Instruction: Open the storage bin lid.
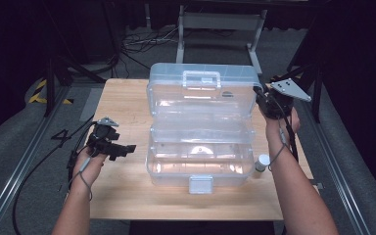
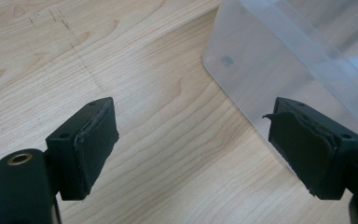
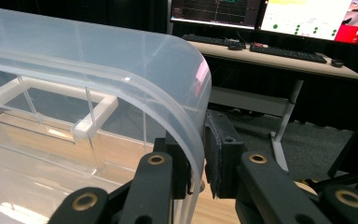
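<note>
A clear plastic toolbox [image 1: 199,161] stands open in the middle of the wooden table [image 1: 122,193], its lid [image 1: 200,90] raised upright at the back. My right gripper [image 1: 263,100] is shut on the lid's right edge [image 3: 193,121], one jaw on each side of the thin wall. My left gripper [image 1: 127,148] hovers low over the table left of the box, open with nothing between its pads [image 2: 98,140]. The box's left wall [image 2: 261,70] lies just beyond its far jaw.
A small white-capped vial [image 1: 261,162] stands on the table against the box's right front corner. A white latch [image 1: 200,184] hangs at the box's front. A desk with monitors and keyboards [image 3: 279,51] is behind the table. Metal rails run along both sides.
</note>
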Demonstrator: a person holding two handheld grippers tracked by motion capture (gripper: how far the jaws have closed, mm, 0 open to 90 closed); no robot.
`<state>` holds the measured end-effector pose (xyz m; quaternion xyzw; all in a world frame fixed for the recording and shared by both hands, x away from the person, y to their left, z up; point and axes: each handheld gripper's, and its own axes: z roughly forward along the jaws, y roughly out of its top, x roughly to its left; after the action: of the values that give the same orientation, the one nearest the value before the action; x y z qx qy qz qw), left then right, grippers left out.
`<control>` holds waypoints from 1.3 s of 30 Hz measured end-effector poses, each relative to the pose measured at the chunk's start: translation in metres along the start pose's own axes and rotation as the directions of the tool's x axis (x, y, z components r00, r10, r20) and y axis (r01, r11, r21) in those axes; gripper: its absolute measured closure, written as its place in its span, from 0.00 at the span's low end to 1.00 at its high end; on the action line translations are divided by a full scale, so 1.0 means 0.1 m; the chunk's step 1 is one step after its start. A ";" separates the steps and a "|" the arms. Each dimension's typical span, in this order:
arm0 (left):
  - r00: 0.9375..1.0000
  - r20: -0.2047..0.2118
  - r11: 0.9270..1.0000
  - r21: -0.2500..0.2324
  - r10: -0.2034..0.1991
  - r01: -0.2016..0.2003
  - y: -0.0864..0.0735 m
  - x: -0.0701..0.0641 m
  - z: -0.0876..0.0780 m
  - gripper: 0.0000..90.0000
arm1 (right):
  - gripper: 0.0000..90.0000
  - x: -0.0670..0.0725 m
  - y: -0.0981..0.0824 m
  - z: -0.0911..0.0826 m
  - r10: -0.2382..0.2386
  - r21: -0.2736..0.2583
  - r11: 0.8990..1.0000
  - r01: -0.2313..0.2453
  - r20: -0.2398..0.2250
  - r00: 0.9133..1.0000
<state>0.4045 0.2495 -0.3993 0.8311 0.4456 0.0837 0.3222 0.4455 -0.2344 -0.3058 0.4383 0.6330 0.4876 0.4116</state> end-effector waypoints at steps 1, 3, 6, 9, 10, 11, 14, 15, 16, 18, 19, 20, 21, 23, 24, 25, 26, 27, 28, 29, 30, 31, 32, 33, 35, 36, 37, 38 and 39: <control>1.000 -0.012 1.000 0.003 0.007 -0.007 0.00 0.00 0.01 0.18 | 0.90 0.00 0.00 0.01 0.002 0.002 1.000 -0.002 -0.001 1.000; 0.999 -0.040 1.000 0.019 0.024 -0.023 0.01 0.01 0.00 0.18 | 0.90 -0.01 0.00 0.02 0.003 0.003 1.000 -0.003 -0.001 1.000; 0.997 -0.073 0.999 0.023 0.026 -0.025 0.01 0.02 -0.01 0.18 | 0.90 -0.02 0.01 0.04 0.002 0.006 1.000 -0.002 -0.006 1.000; 0.992 -0.124 0.999 0.045 -0.024 0.030 0.02 0.03 -0.01 0.18 | 0.90 -0.03 0.01 0.06 0.005 0.002 1.000 -0.005 -0.008 1.000; 0.993 -0.110 0.997 0.059 -0.041 0.048 0.01 0.03 0.00 0.18 | 0.90 -0.04 0.01 0.08 0.005 -0.003 1.000 -0.005 -0.011 1.000; 0.997 -0.048 0.995 0.077 -0.063 0.066 0.00 0.05 0.00 0.18 | 0.90 -0.04 0.01 0.09 0.006 -0.004 1.000 -0.006 -0.013 1.000; 0.999 0.002 0.995 0.092 -0.043 0.043 -0.01 0.03 0.02 0.18 | 0.90 -0.04 0.02 0.10 0.005 0.002 1.000 -0.005 -0.011 1.000; 0.999 0.024 0.994 0.104 -0.025 0.022 -0.01 0.02 0.04 0.18 | 0.90 -0.05 0.02 0.11 0.004 0.004 1.000 -0.004 -0.014 1.000; 0.999 0.043 0.993 0.118 -0.020 0.015 -0.01 0.02 0.05 0.18 | 0.90 -0.05 0.03 0.12 0.005 0.006 1.000 -0.005 -0.013 1.000; 0.998 0.053 0.992 0.123 -0.017 0.011 0.00 0.00 0.07 0.18 | 0.90 -0.06 0.03 0.14 0.004 0.008 1.000 -0.004 -0.018 1.000; 0.998 0.063 0.993 0.115 -0.005 -0.002 0.00 0.00 0.07 0.18 | 0.90 -0.06 0.04 0.15 0.007 0.009 1.000 -0.007 -0.017 1.000; 0.997 0.083 0.994 0.107 0.003 -0.012 0.00 -0.02 0.05 0.18 | 0.90 -0.06 0.04 0.16 0.009 0.010 1.000 -0.009 -0.019 1.000; 0.994 0.110 0.996 0.089 0.016 -0.026 0.01 -0.03 0.04 0.18 | 0.90 -0.07 0.04 0.17 0.007 0.007 1.000 -0.007 -0.020 1.000; 0.988 0.151 0.996 0.073 0.040 -0.052 0.02 -0.06 0.00 0.18 | 0.90 -0.07 0.04 0.18 0.010 0.010 1.000 -0.010 -0.018 1.000; 0.986 0.165 0.997 0.065 0.039 -0.051 0.02 -0.07 -0.02 0.18 | 0.90 -0.08 0.04 0.19 0.009 0.010 1.000 -0.009 -0.022 1.000; 0.983 0.180 0.997 0.060 0.037 -0.049 0.03 -0.08 -0.03 0.18 | 0.90 -0.08 0.04 0.20 0.012 0.010 1.000 -0.012 -0.022 1.000; 0.981 0.188 0.997 0.050 0.044 -0.055 0.04 -0.09 -0.05 0.18 | 0.90 -0.08 0.04 0.20 0.013 0.015 1.000 -0.013 -0.019 1.000; 0.979 0.201 0.997 0.045 0.046 -0.056 0.05 -0.11 -0.07 0.18 | 0.90 -0.08 0.05 0.21 0.012 0.015 1.000 -0.011 -0.019 1.000; 0.977 0.207 0.997 0.044 0.048 -0.058 0.06 -0.13 -0.08 0.18 | 0.90 -0.08 0.05 0.21 0.012 0.015 1.000 -0.012 -0.021 1.000; 0.976 0.209 0.996 0.052 0.056 -0.069 0.06 -0.16 -0.08 0.17 | 0.90 -0.08 0.05 0.22 0.011 0.012 1.000 -0.011 -0.022 1.000; 0.977 0.203 0.995 0.068 0.059 -0.074 0.08 -0.18 -0.08 0.18 | 0.90 -0.08 0.05 0.22 0.012 0.013 1.000 -0.012 -0.022 1.000; 0.980 0.191 0.994 0.087 0.053 -0.070 0.09 -0.21 -0.07 0.18 | 0.90 -0.09 0.05 0.23 0.010 0.012 1.000 -0.010 -0.024 1.000; 0.983 0.172 0.993 0.093 0.057 -0.074 0.09 -0.23 -0.07 0.18 | 0.90 -0.09 0.05 0.23 0.014 0.015 1.000 -0.013 -0.023 1.000; 0.982 0.178 0.992 0.098 0.065 -0.083 0.09 -0.25 -0.07 0.18 | 0.90 -0.09 0.05 0.23 0.014 0.017 1.000 -0.013 -0.023 1.000; 0.979 0.191 0.991 0.098 0.069 -0.089 0.10 -0.27 -0.08 0.18 | 0.90 -0.09 0.05 0.24 0.012 0.018 1.000 -0.011 -0.022 1.000; 0.979 0.191 0.991 0.098 0.069 -0.089 0.10 -0.27 -0.08 0.18 | 0.90 -0.09 0.05 0.24 0.014 0.018 1.000 -0.014 -0.022 1.000; 0.978 0.197 0.991 0.093 0.072 -0.092 0.10 -0.29 -0.09 0.18 | 0.90 -0.09 0.05 0.24 0.014 0.018 1.000 -0.014 -0.022 1.000; 0.976 0.204 0.991 0.088 0.081 -0.101 0.11 -0.30 -0.10 0.18 | 0.90 -0.09 0.05 0.24 0.015 0.019 1.000 -0.014 -0.022 1.000; 0.970 0.220 0.990 0.080 0.100 -0.120 0.10 -0.33 -0.11 0.18 | 0.90 -0.09 0.05 0.24 0.015 0.019 1.000 -0.014 -0.023 1.000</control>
<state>0.3874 0.2244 -0.3793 0.8727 0.3647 -0.0097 0.3246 0.4715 -0.2359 -0.3040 0.4411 0.6391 0.4896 0.3965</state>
